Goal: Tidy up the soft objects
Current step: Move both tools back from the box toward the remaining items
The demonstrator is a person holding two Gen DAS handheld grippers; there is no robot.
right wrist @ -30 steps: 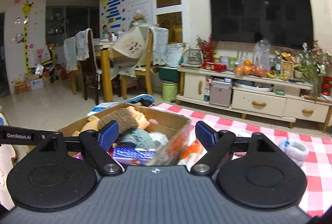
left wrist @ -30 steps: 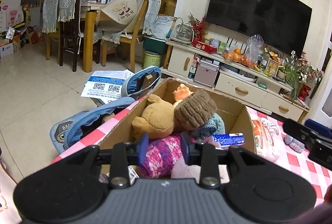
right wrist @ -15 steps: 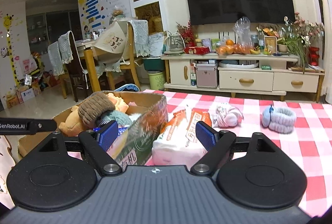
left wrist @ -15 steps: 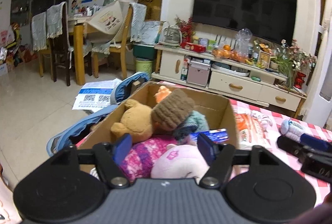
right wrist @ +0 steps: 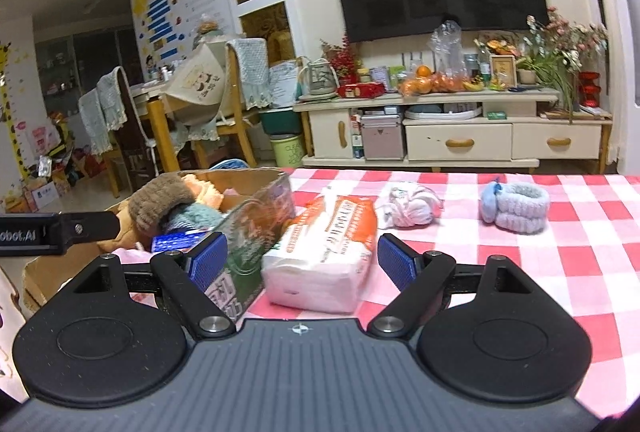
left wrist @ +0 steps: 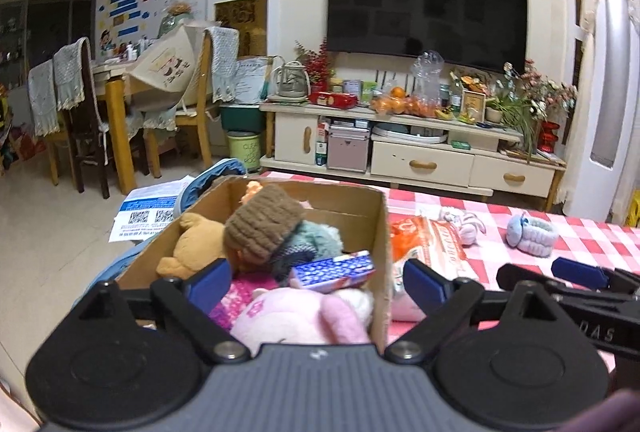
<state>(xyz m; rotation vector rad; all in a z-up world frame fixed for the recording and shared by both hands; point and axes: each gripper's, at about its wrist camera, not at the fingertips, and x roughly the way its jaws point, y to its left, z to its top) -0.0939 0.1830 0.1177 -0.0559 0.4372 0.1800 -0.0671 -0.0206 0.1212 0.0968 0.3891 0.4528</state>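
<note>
A cardboard box [left wrist: 378, 232] on the red-checked table holds soft toys: a brown bear [left wrist: 196, 244], a brown knit hat [left wrist: 262, 224], a pink plush [left wrist: 304, 316] and a blue packet [left wrist: 334, 270]. My left gripper [left wrist: 316, 282] is open and empty over the box's near end. My right gripper [right wrist: 302, 258] is open and empty, right of the box [right wrist: 256, 228], above a tissue pack [right wrist: 324, 252]. A rolled white-pink sock [right wrist: 410, 208] and a blue fluffy band [right wrist: 516, 208] lie farther right.
The checked tablecloth [right wrist: 560, 272] stretches right. Beyond the table stand a TV cabinet [right wrist: 456, 140], a dining table with chairs [right wrist: 160, 120], and a blue bag and paper [left wrist: 148, 216] on the floor left of the box.
My left gripper has opened, let go of the pink plush into the box and pulled back. My right gripper has swung right, from the box to the tissue pack.
</note>
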